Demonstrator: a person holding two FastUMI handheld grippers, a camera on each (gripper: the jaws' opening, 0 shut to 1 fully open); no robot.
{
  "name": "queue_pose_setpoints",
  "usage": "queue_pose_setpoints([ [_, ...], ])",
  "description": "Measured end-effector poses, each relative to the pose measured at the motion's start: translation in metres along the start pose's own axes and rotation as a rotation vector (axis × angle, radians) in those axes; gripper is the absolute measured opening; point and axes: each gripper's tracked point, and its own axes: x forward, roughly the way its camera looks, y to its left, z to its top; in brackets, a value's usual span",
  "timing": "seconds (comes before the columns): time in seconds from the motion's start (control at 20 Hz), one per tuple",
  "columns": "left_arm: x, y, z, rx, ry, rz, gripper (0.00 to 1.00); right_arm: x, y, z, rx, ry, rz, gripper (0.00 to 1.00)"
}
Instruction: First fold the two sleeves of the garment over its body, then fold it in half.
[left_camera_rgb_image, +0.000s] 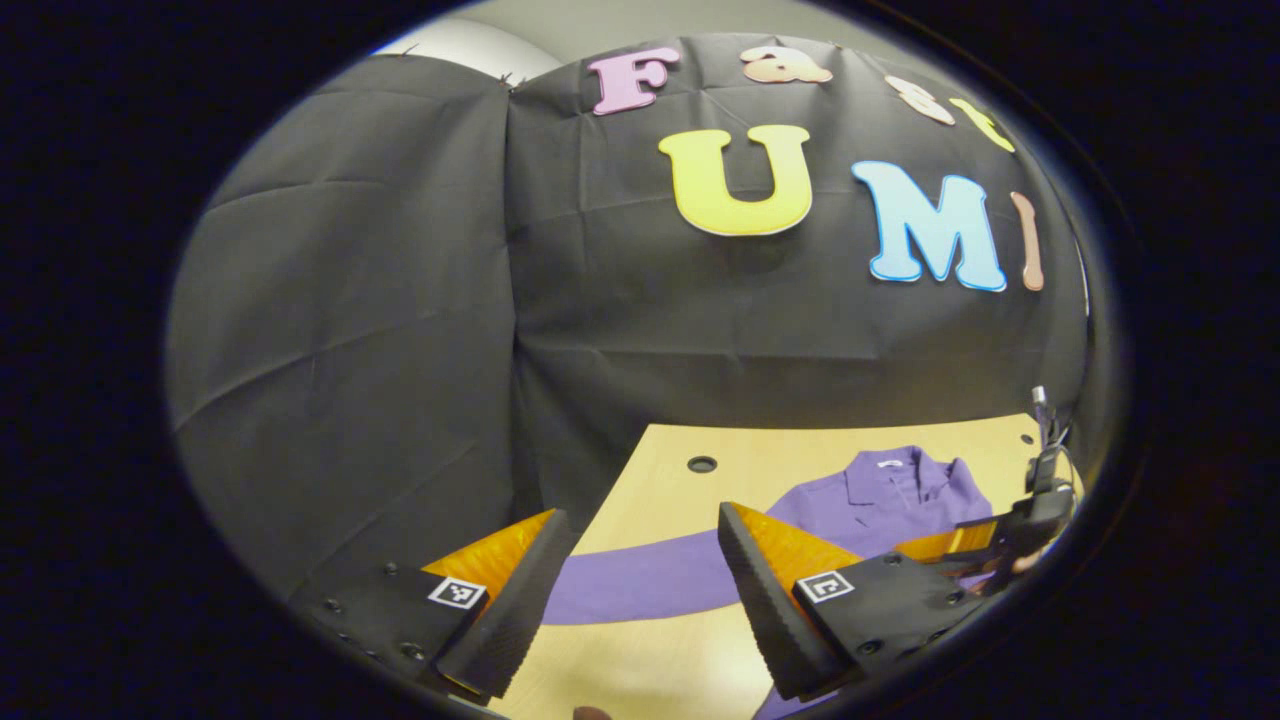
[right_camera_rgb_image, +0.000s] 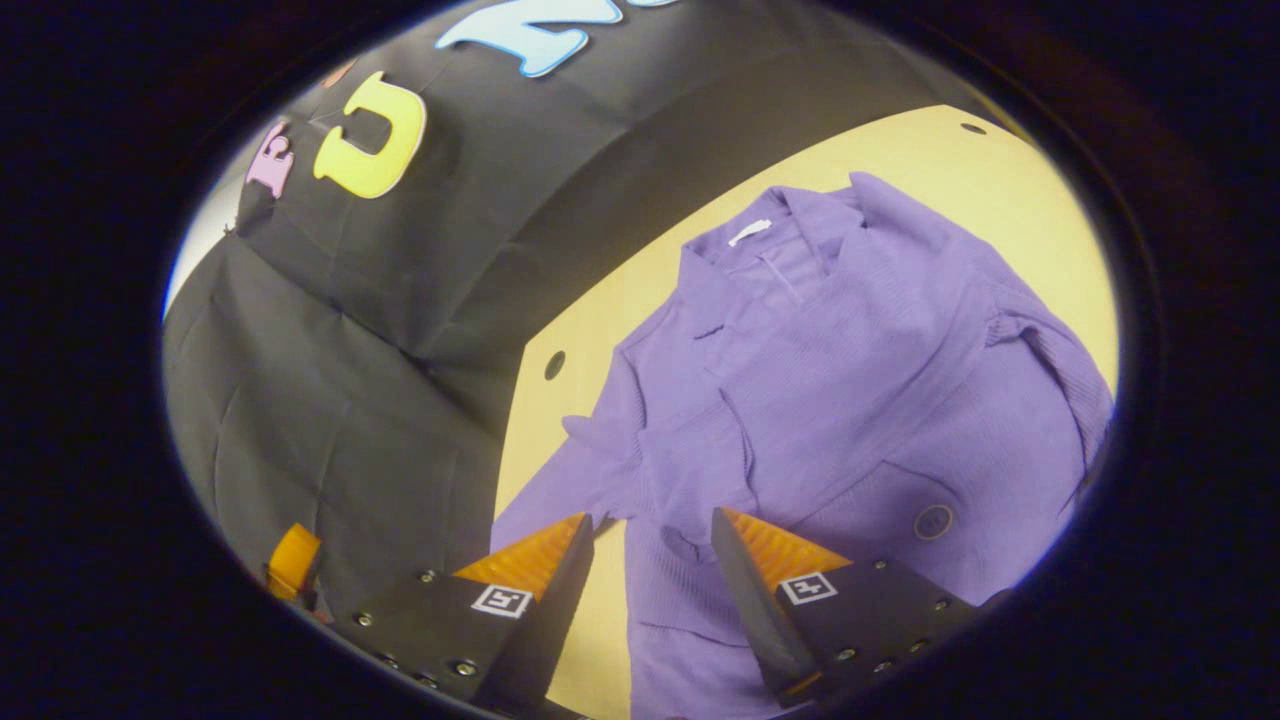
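A purple collared garment (right_camera_rgb_image: 850, 380) lies flat on the light wooden table (right_camera_rgb_image: 960, 180), collar toward the booth wall. One sleeve is folded across its body, the buttoned cuff (right_camera_rgb_image: 932, 521) lying on the chest. The other sleeve (left_camera_rgb_image: 640, 585) stretches sideways over the table. My left gripper (left_camera_rgb_image: 642, 520) is open and held above that sleeve, with nothing between its fingers. My right gripper (right_camera_rgb_image: 650, 560) is open over the garment's lower part, cloth lying under the gap. In the left gripper view the right gripper (left_camera_rgb_image: 1030, 520) shows at the garment's (left_camera_rgb_image: 900, 490) far side.
The black cloth wall (left_camera_rgb_image: 600, 330) stands close behind the table. A round hole (left_camera_rgb_image: 702, 464) marks the tabletop near its back edge, also seen as a hole (right_camera_rgb_image: 554, 364) beside the garment's shoulder. Bare wood lies left of the outstretched sleeve.
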Motion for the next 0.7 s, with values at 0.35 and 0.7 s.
queue_pose_setpoints([
  [0.35,0.06,0.018,-0.07,-0.015,0.089,0.036,0.98,-0.033,0.008,0.011,-0.058,0.002,0.003,0.86],
  [0.7,0.117,0.039,-0.154,-0.065,0.255,0.096,0.99,-0.055,0.005,0.02,-0.092,0.008,-0.014,0.86],
])
